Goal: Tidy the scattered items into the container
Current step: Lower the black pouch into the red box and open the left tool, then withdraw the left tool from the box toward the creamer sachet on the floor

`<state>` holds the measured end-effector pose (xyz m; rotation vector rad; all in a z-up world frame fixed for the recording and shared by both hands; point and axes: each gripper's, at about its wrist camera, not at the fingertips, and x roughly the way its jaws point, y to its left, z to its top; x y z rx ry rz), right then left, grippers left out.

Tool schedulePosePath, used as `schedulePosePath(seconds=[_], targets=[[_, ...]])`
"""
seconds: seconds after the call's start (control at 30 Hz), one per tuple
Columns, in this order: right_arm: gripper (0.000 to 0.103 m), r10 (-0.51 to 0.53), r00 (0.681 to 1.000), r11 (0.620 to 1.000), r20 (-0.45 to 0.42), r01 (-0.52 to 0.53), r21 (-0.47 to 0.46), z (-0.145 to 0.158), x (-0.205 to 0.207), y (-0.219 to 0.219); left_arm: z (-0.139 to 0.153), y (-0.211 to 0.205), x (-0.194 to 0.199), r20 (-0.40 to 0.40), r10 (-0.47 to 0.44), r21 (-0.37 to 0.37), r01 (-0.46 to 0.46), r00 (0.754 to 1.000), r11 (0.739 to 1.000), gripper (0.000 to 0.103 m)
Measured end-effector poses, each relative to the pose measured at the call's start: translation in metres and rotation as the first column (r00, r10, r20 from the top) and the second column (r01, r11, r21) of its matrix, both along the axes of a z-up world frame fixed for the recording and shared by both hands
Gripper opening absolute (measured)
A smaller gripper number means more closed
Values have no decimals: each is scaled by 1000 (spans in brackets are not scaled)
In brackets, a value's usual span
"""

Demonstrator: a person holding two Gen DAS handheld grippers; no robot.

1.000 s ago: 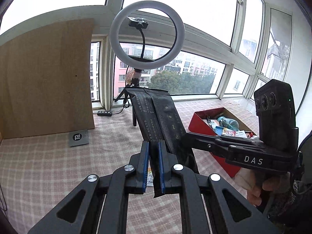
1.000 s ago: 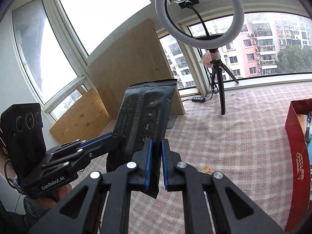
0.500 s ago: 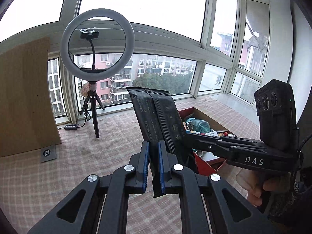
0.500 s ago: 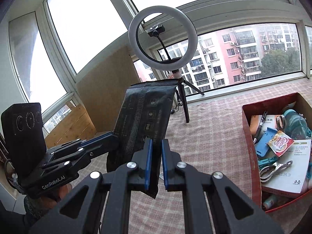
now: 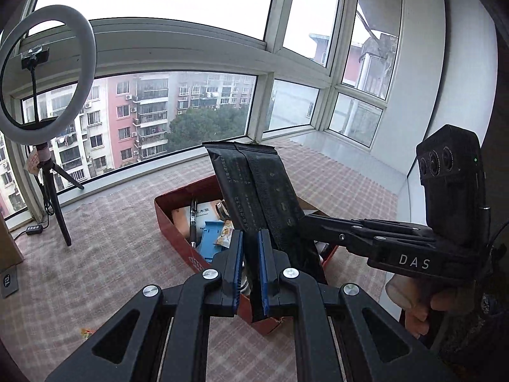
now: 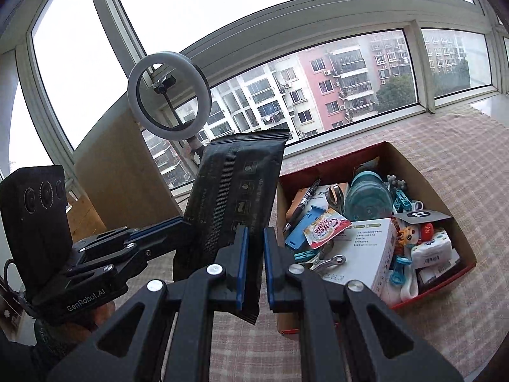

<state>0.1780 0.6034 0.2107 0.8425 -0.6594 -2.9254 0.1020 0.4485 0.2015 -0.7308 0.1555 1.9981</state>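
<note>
We hold a black packet (image 5: 254, 191) upright between both claws: the left claw (image 5: 249, 273) is clamped on its lower edge, and the right claw (image 6: 253, 265) is clamped on it too. The packet hangs above the near left part of the red box (image 6: 467, 245), which sits on the checked cloth (image 5: 111, 248) and is full of small items.

Flat overcast daylight through windows (image 5: 206, 108) fills both views; sky panes above blown out white. Ring light (image 5: 47, 67) beside windows unlit. Shadows soft, faint on checked cloth (image 6: 461, 172) below windows. Black pouch (image 6: 235, 187) against windows reads dark, print barely legible. Strong fisheye bending of window frames; dark vignette at corners. Focus sharp, no motion blur.
</note>
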Motion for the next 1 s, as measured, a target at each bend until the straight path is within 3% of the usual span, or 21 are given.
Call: schedulePosePath(seconds=[0.23,0.33,0.37,0.4,0.47,0.53,0.77,1.0], targets=[[10,-82,996,996,29,80,40,-7,2,59,-3,71,-9,13,-40,-12,40,999,999,9],[11,-147,988,982,51,139,126,-2,-7,78,-4,90,-25,46,4,-39,-2,999,999,10],[20,-190,980,971,54,179,160,-1,-9,83,-6,90,-29,61,17,-35,-15,998,999,13],[45,-232,972,960,45,221,174,2,-7,89,-7,89,-32,75,30,-31,-27,997,999,16],[72,-276,961,951,-3,273,142,6,2,100,-8,87,-35,69,41,-35,-38,997,999,16],[72,-294,955,948,-33,296,117,7,10,107,-10,83,-39,70,50,-42,-47,996,998,16],[72,-311,950,949,8,310,55,-4,13,117,-16,70,-44,82,72,-56,-68,994,996,19],[72,-225,974,974,19,225,16,-2,10,87,-22,36,-40,90,88,-75,-82,992,994,22]])
